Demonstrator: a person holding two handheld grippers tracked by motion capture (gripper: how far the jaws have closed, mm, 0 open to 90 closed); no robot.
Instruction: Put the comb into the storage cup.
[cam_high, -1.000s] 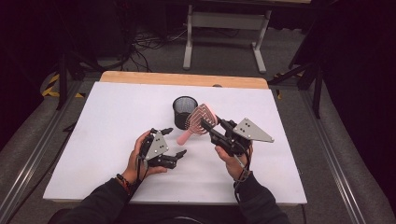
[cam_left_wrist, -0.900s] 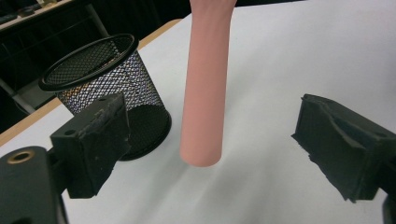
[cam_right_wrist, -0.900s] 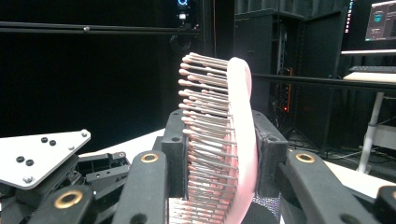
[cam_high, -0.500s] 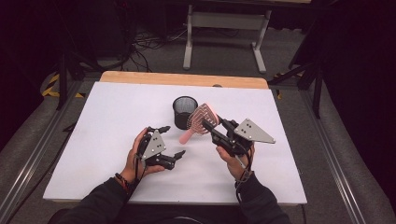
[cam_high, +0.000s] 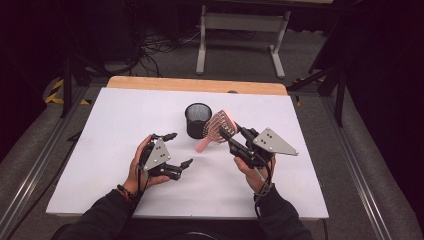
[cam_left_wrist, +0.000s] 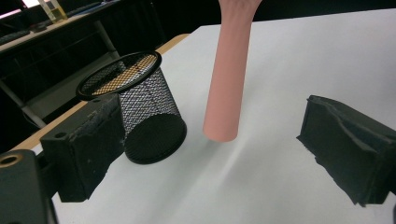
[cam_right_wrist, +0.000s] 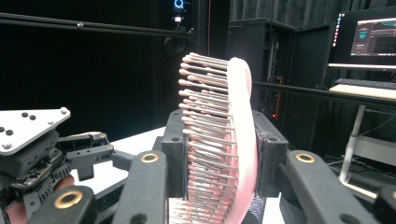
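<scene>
A pink hairbrush (cam_high: 216, 126) is held tilted above the table, bristles facing left, with my right gripper (cam_high: 229, 132) shut on its head (cam_right_wrist: 243, 116). Its handle (cam_left_wrist: 229, 79) slopes down, and the end hangs just over the white surface. My left gripper (cam_high: 181, 148) lies on its side left of the handle end, open, its jaws having just been closing slightly. Nothing is between them, and the handle hangs a short way beyond the pads (cam_left_wrist: 345, 149). A black mesh cup (cam_high: 197, 120) stands upright right behind the brush, left of the handle in the left gripper view (cam_left_wrist: 140, 107).
The white board (cam_high: 100, 150) covers a wooden table whose far edge (cam_high: 195, 85) shows behind it. Free surface lies on the left, right and front of the board. Metal stands and cables (cam_high: 240, 30) sit on the floor beyond.
My left gripper's jaws stand a little wider than a second ago and the hand has shifted slightly. The right gripper and the brush have stayed in place.
</scene>
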